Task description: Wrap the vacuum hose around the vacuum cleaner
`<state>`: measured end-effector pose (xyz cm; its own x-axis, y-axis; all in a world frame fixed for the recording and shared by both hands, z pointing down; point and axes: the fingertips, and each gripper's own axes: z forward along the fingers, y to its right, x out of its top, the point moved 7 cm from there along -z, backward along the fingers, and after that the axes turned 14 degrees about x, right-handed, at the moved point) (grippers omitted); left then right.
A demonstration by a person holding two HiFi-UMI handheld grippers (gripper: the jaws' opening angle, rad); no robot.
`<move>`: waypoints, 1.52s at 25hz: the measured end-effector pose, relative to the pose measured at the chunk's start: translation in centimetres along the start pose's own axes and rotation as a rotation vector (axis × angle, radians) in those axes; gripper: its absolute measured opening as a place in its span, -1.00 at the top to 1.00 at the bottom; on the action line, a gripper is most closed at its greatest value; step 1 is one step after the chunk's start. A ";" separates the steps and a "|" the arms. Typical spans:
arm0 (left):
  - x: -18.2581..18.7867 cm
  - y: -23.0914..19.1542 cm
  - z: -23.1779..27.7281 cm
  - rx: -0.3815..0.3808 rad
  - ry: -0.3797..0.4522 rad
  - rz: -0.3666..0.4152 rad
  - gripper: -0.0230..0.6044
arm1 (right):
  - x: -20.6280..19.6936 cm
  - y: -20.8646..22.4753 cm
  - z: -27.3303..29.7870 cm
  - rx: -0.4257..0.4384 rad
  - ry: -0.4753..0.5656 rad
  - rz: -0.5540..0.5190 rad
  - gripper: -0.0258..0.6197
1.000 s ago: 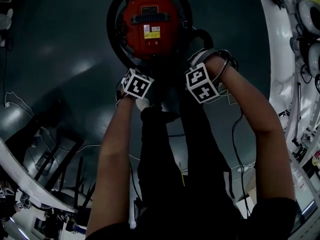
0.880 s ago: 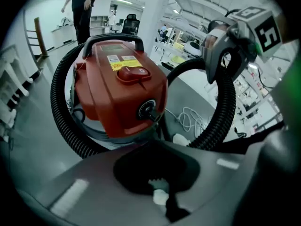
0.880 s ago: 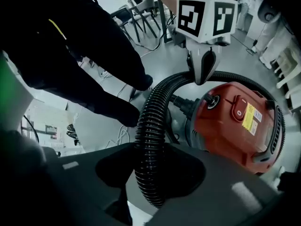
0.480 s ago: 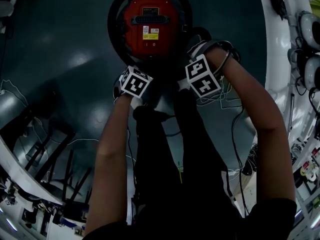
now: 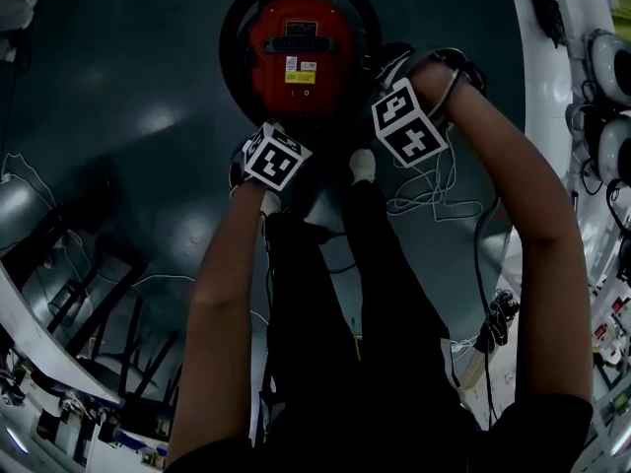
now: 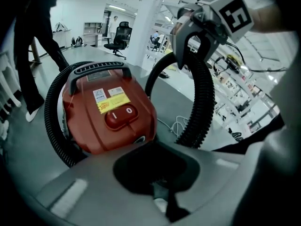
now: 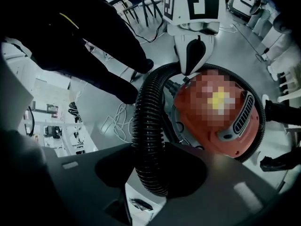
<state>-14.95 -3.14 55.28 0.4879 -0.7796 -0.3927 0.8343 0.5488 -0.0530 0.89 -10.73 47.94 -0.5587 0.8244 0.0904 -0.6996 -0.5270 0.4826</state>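
A red vacuum cleaner (image 5: 299, 55) stands on the dark floor, with its black ribbed hose (image 5: 234, 67) looped around the body. My right gripper (image 6: 192, 41) is at the vacuum's right side, shut on a raised arc of the hose (image 7: 148, 140), which runs down between its jaws. My left gripper (image 7: 191, 69) is just in front of the vacuum (image 6: 108, 112), near its switch end, with its jaws shut and nothing in them. The hose (image 6: 200, 98) rises from the floor up to the right gripper.
Loose white cables (image 5: 426, 193) lie on the floor right of my legs (image 5: 335, 294). White benches with equipment (image 5: 557, 77) line the right side, and black chairs (image 5: 99, 323) stand at lower left. Another person (image 6: 33, 55) stands beyond the vacuum.
Both grippers have moved forward toward the vacuum. The right one has gone furthest, carrying the hose up along the vacuum's right side.
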 end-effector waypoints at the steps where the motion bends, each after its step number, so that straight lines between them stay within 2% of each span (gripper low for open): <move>1: -0.1 -0.2 -0.1 -0.002 0.010 -0.008 0.90 | -0.1 0.4 -0.2 0.002 -0.006 -0.010 0.36; 4: -0.6 -0.8 -0.5 0.009 0.049 -0.018 0.90 | 0.0 1.5 -0.8 0.007 -0.016 -0.042 0.36; 8: -1.5 -1.2 -1.4 0.077 0.105 0.034 0.90 | 0.7 2.6 -1.5 0.010 0.004 -0.076 0.36; 11: -2.0 -0.9 -2.1 0.089 0.140 0.036 0.90 | 1.1 3.3 -1.7 0.022 0.026 -0.093 0.36; 14: -1.3 -1.0 -2.7 0.071 0.172 0.013 0.83 | 1.3 3.9 -1.7 0.035 0.041 -0.106 0.36; 17: 0.7 -1.1 -3.4 0.037 0.218 -0.006 0.60 | 1.4 4.4 -1.5 0.045 0.050 -0.114 0.36; 21: 4.5 -0.2 -4.3 -0.049 0.296 -0.020 0.46 | 1.2 4.7 -1.4 0.058 0.041 -0.130 0.36; 24: 7.0 0.9 -4.9 -0.107 0.334 0.003 0.41 | 0.8 4.4 -1.1 0.076 0.009 -0.156 0.35; 27: 7.9 1.5 -5.2 -0.184 0.345 0.006 0.39 | 0.3 4.3 -0.9 0.088 0.019 -0.165 0.35; 29: 8.2 2.0 -5.2 -0.244 0.332 -0.015 0.07 | 0.4 4.4 -1.1 0.083 0.045 -0.164 0.35; 31: 8.5 2.6 -4.9 -0.224 0.310 0.032 0.02 | 0.6 4.5 -1.4 0.080 0.059 -0.169 0.35; 34: 9.0 3.2 -4.1 -0.144 0.296 0.120 0.09 | 1.3 4.8 -1.9 0.082 0.078 -0.178 0.35; 38: 9.2 4.2 -3.1 -0.132 0.265 0.146 0.23 | 1.5 4.9 -2.1 0.088 0.077 -0.183 0.35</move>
<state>-7.72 -7.07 48.54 0.5019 -0.5936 -0.6291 0.7114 0.6970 -0.0900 -4.31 -12.52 48.65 -0.4602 0.8850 -0.0706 -0.7530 -0.3469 0.5591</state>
